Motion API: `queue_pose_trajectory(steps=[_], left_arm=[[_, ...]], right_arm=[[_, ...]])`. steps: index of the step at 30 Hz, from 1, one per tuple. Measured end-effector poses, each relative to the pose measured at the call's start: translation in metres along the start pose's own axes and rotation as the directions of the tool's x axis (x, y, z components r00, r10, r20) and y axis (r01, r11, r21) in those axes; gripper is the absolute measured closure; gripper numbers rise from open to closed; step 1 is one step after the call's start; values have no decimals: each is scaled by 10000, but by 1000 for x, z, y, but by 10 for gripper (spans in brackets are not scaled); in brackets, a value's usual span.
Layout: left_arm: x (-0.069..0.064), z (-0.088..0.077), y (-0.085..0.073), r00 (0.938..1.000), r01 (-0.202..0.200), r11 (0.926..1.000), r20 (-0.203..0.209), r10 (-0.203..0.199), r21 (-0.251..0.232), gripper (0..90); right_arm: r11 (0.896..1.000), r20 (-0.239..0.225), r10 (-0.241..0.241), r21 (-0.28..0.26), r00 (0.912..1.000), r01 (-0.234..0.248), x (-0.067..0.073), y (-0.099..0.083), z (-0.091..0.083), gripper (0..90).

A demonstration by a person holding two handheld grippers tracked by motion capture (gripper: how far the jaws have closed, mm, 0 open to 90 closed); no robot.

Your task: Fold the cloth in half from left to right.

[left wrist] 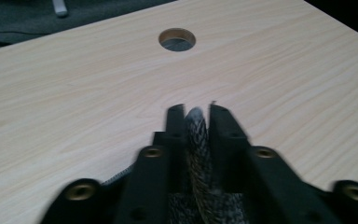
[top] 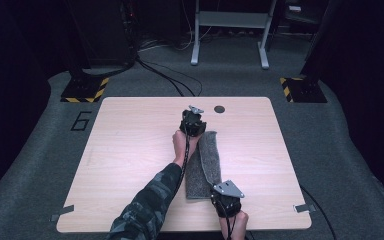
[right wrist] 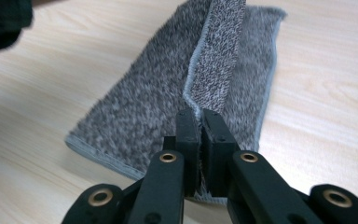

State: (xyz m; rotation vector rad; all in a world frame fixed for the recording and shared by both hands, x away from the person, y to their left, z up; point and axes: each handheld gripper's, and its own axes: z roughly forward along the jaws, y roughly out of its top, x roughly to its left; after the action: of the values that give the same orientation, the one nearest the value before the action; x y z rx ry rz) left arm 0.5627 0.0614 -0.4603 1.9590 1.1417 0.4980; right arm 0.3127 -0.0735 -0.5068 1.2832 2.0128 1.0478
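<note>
- Where the table [top: 130, 150] edge is nearest, the right gripper [top: 219, 192] pinches one grey towel [top: 200, 170] at its near end.
- One towel, long axis running near to far.
- Farther off, the left gripper [top: 196, 131] has loosened, the towel's far edge between its jaws.

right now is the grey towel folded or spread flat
Folded: the grey towel lies on the table as a narrow strip, one layer doubled over another along its length.

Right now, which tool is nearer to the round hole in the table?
Left. The left tool sits at the far end of the grey towel, just short of the round hole. The right tool grips the towel's near end, close to the table's front edge.
</note>
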Motion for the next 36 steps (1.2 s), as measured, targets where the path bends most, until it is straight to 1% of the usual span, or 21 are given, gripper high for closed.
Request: queue_pose_trajectory(steps=[3,4,6,9,13,14,17,21,23,24,25,26,27,28,29,30,31,32,33,34,36], left_arm=[[1,-1,-1,9998,89,9998,162,-92,194,475],[1,-2,-1,9997,216,9996,134,-218,158,425],[2,-7,-2,9996,257,9996,130,-259,103,361],[4,-15,-5,9999,124,9999,100,-124,15,296],[8,-22,-13,9997,201,9998,125,-201,-20,266],[11,-28,-20,9998,148,9998,121,-149,133,260],[13,-35,-34,9997,141,9996,180,-145,242,247],[10,-45,-54,9994,-153,9984,327,136,537,231],[7,-51,-64,9986,-386,9971,393,361,661,219],[4,-53,-69,9983,-457,9963,387,430,733,217],[3,-55,-74,9972,-636,9939,436,599,896,213],[0,-56,-85,9962,-804,9910,433,762,1074,209],[0,-56,-85,9962,-804,9910,433,762,1074,206],[0,-57,-89,9952,-915,9882,447,866,1229,206],[0,-57,-93,9952,-918,9872,460,864,1306,203],[0,-56,-97,9951,-952,9859,401,905,1380,202],[0,-56,-100,9943,-1027,9830,432,972,1521,201],[1,-55,-102,9937,-1065,9803,514,992,1663,200],[1,-54,-104,9941,-1041,9805,482,973,1667,198],[1,-54,-106,9930,-1141,9771,499,1068,1796,197],[2,-55,-109,9917,-1246,9723,560,1157,1980,195]], right_arm=[[9997,77,124,213,9999,-126,-3,-4,2,850],[9996,97,104,265,9999,-107,-4,-6,3,848],[9990,132,217,384,9997,-221,-6,-8,3,830],[9984,121,256,495,9996,-262,-11,-10,2,812],[9979,197,286,575,9994,-297,-15,-13,1,787],[9966,212,329,745,9992,-343,-18,-15,0,770],[9958,235,364,836,9991,-382,-22,-18,-1,719],[9948,253,410,919,9988,-432,-29,-19,-5,620],[9936,307,591,942,9978,-618,-35,-18,-9,519],[9922,340,769,952,9965,-798,-37,-16,-11,511],[9929,316,775,878,9965,-800,-42,-15,-12,487],[9933,231,795,821,9966,-812,-46,-13,-13,463],[9933,231,795,821,9966,-812,-46,-13,-13,463],[9924,242,853,871,9961,-871,-53,-10,-12,443],[9918,193,879,918,9959,-893,-55,-7,-10,432],[9922,165,754,983,9970,-766,-58,-5,-7,423],[9930,190,636,986,9978,-652,-60,-2,-4,420],[9939,61,457,998,9989,-461,-62,0,-1,413],[9941,38,388,1013,9992,-390,-63,3,4,405],[9933,54,312,1109,9995,-316,-64,5,9,404],[9907,-192,128,1359,9997,-100,-65,9,19,396]])
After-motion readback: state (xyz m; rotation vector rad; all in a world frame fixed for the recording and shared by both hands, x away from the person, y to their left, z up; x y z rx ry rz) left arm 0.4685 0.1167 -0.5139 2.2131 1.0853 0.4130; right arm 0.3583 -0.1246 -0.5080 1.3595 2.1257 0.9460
